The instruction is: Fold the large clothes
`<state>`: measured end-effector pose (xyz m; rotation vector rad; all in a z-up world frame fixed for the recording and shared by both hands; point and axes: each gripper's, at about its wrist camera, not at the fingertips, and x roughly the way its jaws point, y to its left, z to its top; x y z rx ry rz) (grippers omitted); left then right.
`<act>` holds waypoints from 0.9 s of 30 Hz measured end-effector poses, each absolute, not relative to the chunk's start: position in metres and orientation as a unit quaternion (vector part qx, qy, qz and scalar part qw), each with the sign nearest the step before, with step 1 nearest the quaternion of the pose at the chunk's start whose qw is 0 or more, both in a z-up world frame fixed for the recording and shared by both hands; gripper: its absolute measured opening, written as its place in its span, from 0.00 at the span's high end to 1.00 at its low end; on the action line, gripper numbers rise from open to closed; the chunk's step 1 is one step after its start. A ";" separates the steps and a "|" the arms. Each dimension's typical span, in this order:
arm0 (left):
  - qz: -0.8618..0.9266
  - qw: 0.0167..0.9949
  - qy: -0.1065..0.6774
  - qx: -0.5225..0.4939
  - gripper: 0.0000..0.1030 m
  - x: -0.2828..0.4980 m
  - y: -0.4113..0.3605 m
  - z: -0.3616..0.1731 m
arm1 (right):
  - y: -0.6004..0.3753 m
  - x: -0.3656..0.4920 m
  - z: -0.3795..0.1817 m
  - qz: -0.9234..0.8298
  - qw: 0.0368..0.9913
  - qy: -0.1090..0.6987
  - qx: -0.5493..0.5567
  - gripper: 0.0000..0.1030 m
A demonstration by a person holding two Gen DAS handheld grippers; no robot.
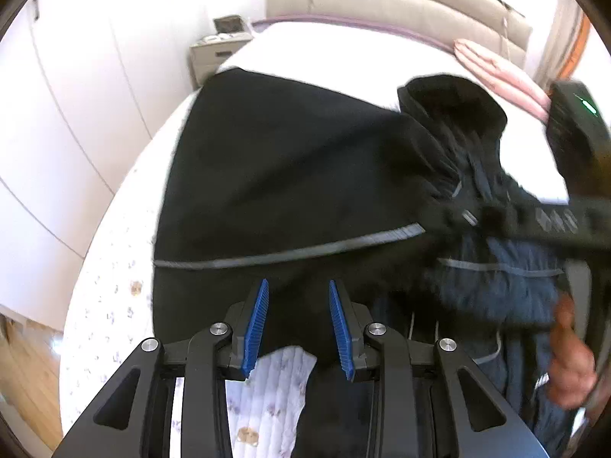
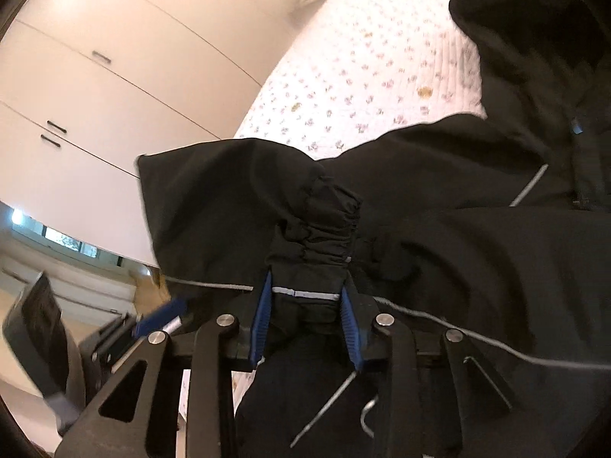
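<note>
While the large black jacket with thin grey reflective piping (image 1: 275, 175) lay spread across the bed with the white quilted, flower-printed cover (image 1: 110, 297), the left gripper (image 1: 298, 324) hung above its near hem with its blue ribbed pads (image 1: 256, 328) parted and nothing between them. Below those released jaws, a patch of the quilted cover showed through a gap at the hem. A grey piping stripe ran across the jacket's flat panel just ahead of the fingertips. To the right in the left wrist view, the garment was bunched and lifted, its dark hood (image 1: 454, 103) standing up near a folded pink blanket (image 1: 500, 76) that lay by the padded beige headboard (image 1: 401, 4). The person's bare hand (image 1: 573, 366) showed at the right edge, blurred, beside a dark blue quilted lining.

In the right wrist view, the right gripper (image 2: 307, 328) was clenched on the jacket's gathered elastic cuff (image 2: 320, 229), the sleeve end pinched between both blue pads with a reflective strip crossing just above the fingertips. The sleeve was raised off the bed, with the rest of the jacket draped away to the right. White wardrobe doors with small dark handles (image 2: 95, 87) filled the left of that view.
</note>
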<state>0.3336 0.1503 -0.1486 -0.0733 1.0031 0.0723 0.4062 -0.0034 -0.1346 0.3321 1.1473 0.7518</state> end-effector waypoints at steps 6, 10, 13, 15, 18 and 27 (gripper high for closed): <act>0.015 0.886 0.461 -0.044 0.67 0.357 0.129 -0.135 | -0.062 0.388 -0.096 0.302 0.800 0.501 0.134 0.64; -0.010 0.883 0.468 -0.023 0.67 0.377 0.095 -0.146 | -0.120 0.386 -0.079 0.247 0.823 0.491 0.142 0.65; -0.042 0.875 0.482 -0.029 0.67 0.389 0.070 -0.158 | -0.165 0.378 -0.068 0.204 0.837 0.484 0.154 0.66; -0.059 0.869 0.490 -0.026 0.67 0.394 0.052 -0.166 | -0.192 0.374 -0.064 0.174 0.846 0.480 0.154 0.67; -0.083 0.861 0.501 -0.011 0.67 0.398 0.027 -0.177 | -0.226 0.371 -0.064 0.129 0.856 0.479 0.144 0.67; -0.101 0.853 0.511 0.021 0.67 0.397 -0.009 -0.193 | -0.302 0.358 -0.086 0.016 0.862 0.484 0.153 0.68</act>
